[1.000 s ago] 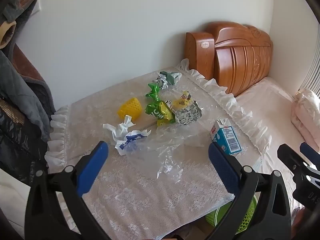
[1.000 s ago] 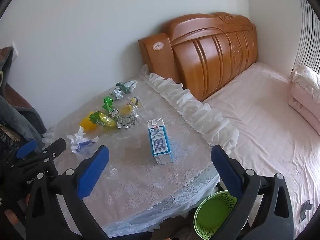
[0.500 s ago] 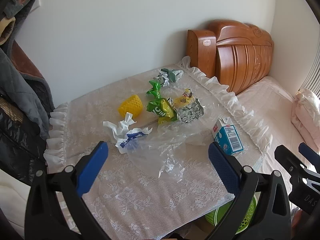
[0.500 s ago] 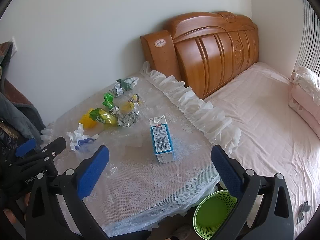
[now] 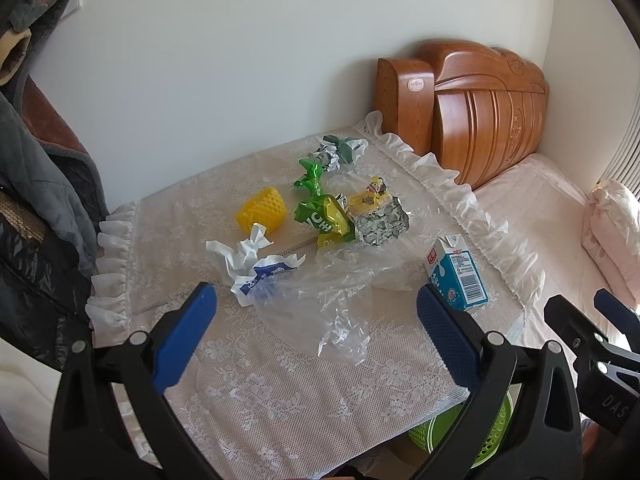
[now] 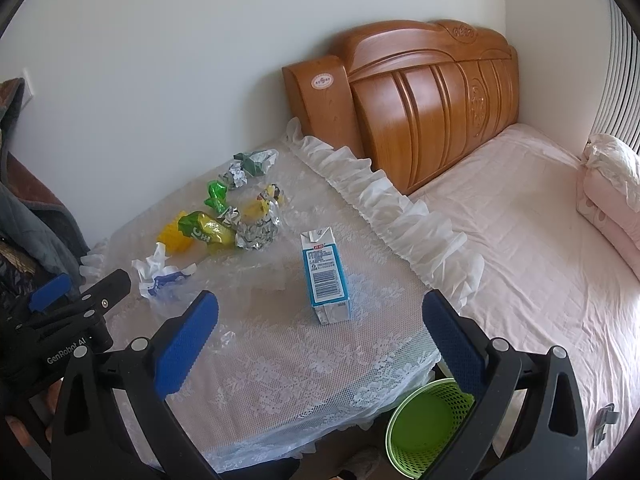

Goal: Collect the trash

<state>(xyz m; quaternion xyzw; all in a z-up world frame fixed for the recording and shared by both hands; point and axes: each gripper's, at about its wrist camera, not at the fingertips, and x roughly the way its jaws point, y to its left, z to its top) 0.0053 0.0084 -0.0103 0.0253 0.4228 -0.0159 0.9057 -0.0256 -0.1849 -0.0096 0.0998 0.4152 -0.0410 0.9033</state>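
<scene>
Trash lies on a lace-covered table [image 5: 280, 392]: a clear plastic bag [image 5: 332, 300], a crumpled white and blue tissue pack [image 5: 256, 264], a yellow foam net [image 5: 262, 210], green snack wrappers [image 5: 324, 216], a foil wrapper [image 5: 380, 222] and a blue milk carton [image 5: 458, 276] [image 6: 324, 276]. My left gripper [image 5: 316, 320] hangs open above the plastic bag, holding nothing. Above the table's near edge my right gripper [image 6: 320, 324] is open too, just in front of the carton. A green mesh bin [image 6: 428, 424] stands on the floor under the table's right corner.
A wooden headboard [image 6: 420, 100] and a pink bed [image 6: 540, 248] fill the right side. Folded bedding [image 6: 612, 184] lies at the far right. Dark clothes [image 5: 36, 160] hang at the left. The wall stands close behind the table.
Both grippers have drifted slightly forward and up over the table; the trash sits a little lower in each view. Nothing was picked up and both stay open.
</scene>
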